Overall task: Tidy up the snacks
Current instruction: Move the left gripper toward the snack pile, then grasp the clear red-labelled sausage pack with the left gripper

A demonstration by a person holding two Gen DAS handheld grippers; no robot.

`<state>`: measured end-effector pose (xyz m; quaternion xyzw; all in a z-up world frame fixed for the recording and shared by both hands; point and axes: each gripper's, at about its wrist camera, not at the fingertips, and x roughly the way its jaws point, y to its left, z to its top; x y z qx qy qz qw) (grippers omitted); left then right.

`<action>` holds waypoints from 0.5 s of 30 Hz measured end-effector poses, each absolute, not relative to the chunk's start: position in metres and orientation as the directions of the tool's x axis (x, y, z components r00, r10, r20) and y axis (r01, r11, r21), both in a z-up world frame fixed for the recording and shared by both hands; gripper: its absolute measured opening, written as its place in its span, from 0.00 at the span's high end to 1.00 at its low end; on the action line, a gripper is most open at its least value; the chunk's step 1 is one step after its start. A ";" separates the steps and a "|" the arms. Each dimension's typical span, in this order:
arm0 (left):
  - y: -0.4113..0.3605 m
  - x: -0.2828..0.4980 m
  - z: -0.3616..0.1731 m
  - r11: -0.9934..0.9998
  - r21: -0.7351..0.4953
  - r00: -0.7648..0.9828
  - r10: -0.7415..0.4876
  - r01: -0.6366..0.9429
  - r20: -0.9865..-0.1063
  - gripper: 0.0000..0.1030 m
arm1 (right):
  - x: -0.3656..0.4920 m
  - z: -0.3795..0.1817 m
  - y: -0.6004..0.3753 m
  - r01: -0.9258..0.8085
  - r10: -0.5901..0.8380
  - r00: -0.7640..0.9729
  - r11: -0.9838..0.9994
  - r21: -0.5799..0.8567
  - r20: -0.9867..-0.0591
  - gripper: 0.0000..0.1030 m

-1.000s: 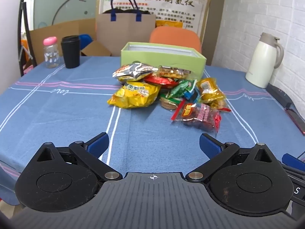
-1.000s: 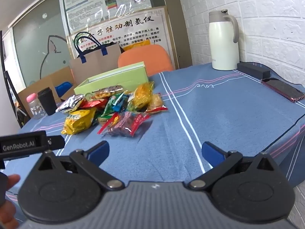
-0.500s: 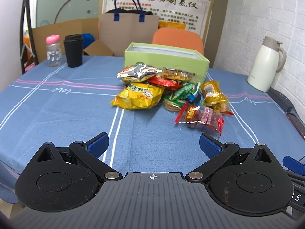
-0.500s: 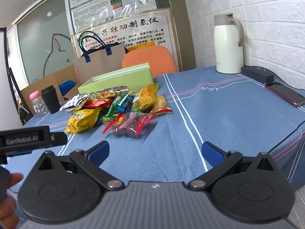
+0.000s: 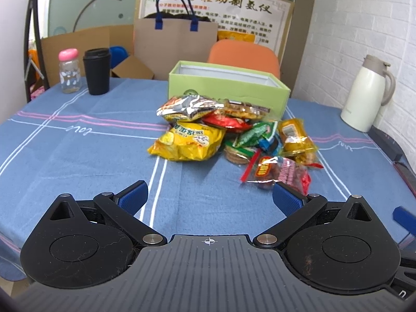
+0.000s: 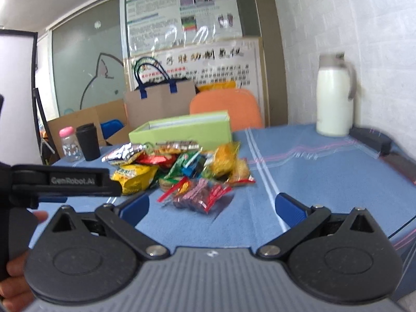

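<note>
— While the left wrist view looks along the blue tablecloth [image 5: 78, 156], what sits by the green box [image 5: 228, 88]?

— Just in front of the green box lies the heap of snacks [image 5: 234, 135]: a silver-and-yellow bag [image 5: 189, 108] nearest the box, a yellow chip bag [image 5: 188, 143] in front of that, and a clear packet with red print [image 5: 279, 173] farthest from the box, on its right side. Well to the left of the box stand a black cup [image 5: 97, 71] and a pink-capped bottle [image 5: 69, 70]; to its right stands a white jug [image 5: 365, 96].

— And the left gripper [image 5: 209, 197]?

— Its blue fingers are spread wide with nothing between them, short of the heap; the right fingertip overlaps the clear packet in the picture, though I cannot tell whether they touch.

— What about the right wrist view?

— It is blurred. The right gripper [image 6: 212, 206] is likewise spread and empty. The same packet [image 6: 200, 195] shows between its fingertips, on the side of the heap away from the green box [image 6: 182, 132]. Left of the box, the other gripper's body crosses the frame, with a hand [image 6: 15, 278] below it.
</note>
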<state>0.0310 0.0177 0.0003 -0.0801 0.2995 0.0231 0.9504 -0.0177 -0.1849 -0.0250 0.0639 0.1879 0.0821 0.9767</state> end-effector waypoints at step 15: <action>0.084 0.091 -0.017 0.964 -0.190 0.727 0.003 -0.184 -0.687 0.15 | 0.084 -0.042 -0.159 -0.384 0.385 0.775 0.917 0.110 -0.501 0.00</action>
